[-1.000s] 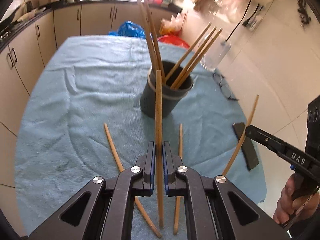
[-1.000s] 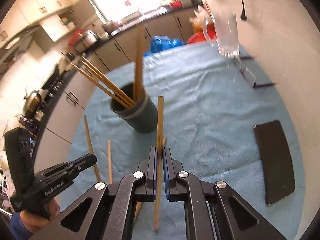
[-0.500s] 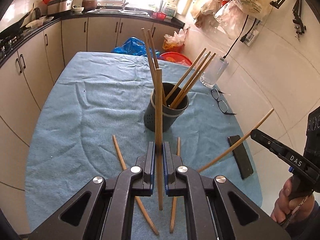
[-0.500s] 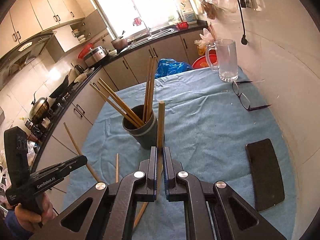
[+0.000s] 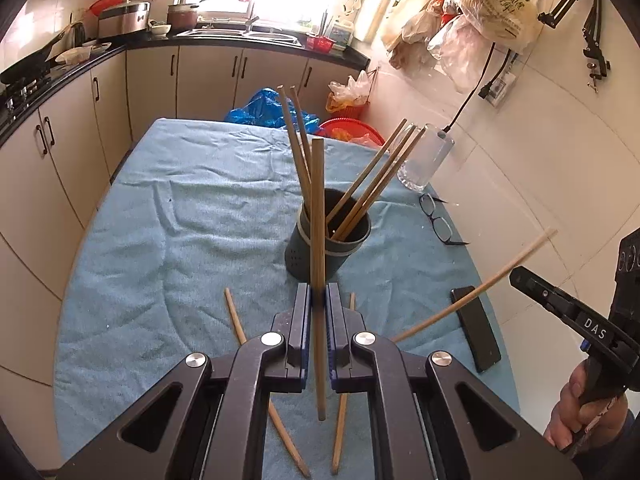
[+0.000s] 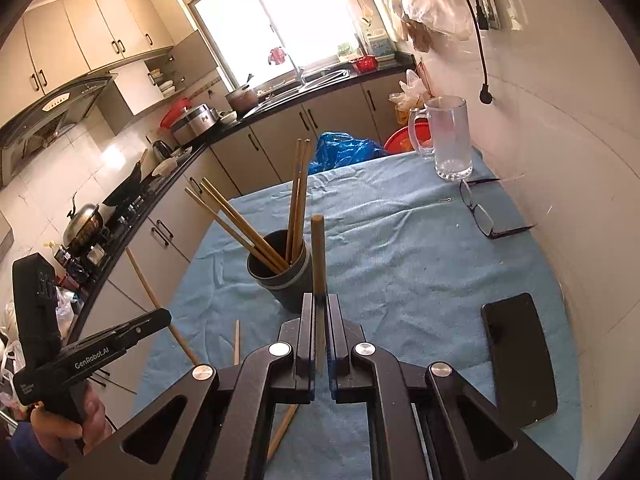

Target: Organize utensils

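1 chopstick (image 5: pixel 318 216) is clamped upright in the left claw (image 5: pixel 319 312), another chopstick (image 6: pixel 319 256) in the right claw (image 6: pixel 319 316), near the holder (image 5: pixel 328 248).

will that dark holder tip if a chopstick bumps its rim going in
Possibly. The dark holder is tall and narrow, and its five chopsticks lean outward, loading the rim. It sits on wrinkled blue cloth, which probably grips, so it would likely tip rather than slide.

**Chopsticks: five in cup, two lifted, two loose**

Dark round holder (image 5: pixel 329 246) upright mid-cloth, five wooden chopsticks (image 5: pixel 370 188) inside, fanned outward. One chopstick (image 5: pixel 318 240) pinched near-vertical before the holder; another (image 6: pixel 319 258) likewise clamped upright beside it. Two more chopsticks (image 5: pixel 236 316) flat on the blue cloth, nearer than the holder.
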`<state>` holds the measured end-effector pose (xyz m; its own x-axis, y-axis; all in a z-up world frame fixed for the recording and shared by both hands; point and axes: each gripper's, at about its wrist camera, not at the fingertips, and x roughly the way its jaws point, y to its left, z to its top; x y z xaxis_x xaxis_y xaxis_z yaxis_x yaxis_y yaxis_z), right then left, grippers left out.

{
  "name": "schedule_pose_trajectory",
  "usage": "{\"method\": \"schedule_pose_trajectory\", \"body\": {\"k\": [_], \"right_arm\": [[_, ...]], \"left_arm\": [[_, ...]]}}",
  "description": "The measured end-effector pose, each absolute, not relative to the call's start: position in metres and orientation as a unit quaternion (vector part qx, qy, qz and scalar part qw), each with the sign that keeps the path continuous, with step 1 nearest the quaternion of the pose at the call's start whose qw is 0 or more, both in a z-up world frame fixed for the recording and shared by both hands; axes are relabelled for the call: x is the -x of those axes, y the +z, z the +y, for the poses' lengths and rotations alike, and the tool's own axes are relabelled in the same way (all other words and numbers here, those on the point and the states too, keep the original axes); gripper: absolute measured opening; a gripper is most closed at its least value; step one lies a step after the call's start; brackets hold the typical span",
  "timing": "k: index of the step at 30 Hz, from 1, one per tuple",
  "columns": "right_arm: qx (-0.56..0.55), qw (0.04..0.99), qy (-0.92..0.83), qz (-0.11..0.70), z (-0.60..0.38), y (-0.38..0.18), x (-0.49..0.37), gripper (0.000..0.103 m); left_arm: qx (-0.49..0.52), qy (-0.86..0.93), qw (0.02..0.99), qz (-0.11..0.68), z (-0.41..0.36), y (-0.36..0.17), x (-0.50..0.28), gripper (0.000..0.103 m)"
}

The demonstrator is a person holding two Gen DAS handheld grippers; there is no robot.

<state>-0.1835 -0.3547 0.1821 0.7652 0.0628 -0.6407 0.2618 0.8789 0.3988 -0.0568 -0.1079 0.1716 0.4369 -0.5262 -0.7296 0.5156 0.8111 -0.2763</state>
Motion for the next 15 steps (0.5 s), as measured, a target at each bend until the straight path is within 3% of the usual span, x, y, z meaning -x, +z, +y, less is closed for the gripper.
{"method": "schedule_pose_trajectory", "body": {"k": [9, 15], "right_arm": [[-0.248, 0.906, -0.052, 0.339, -0.363, 0.187, 0.188, 0.001], [-0.347, 0.868, -0.069, 0.350, -0.411, 0.163, 0.195, 0.001]], "left_arm": [[0.012, -0.307, 0.855, 0.418, -0.110, 0.186, 0.051, 0.007], [0.011, -0.307, 0.855, 0.418, -0.109, 0.187, 0.050, 0.007]]}}
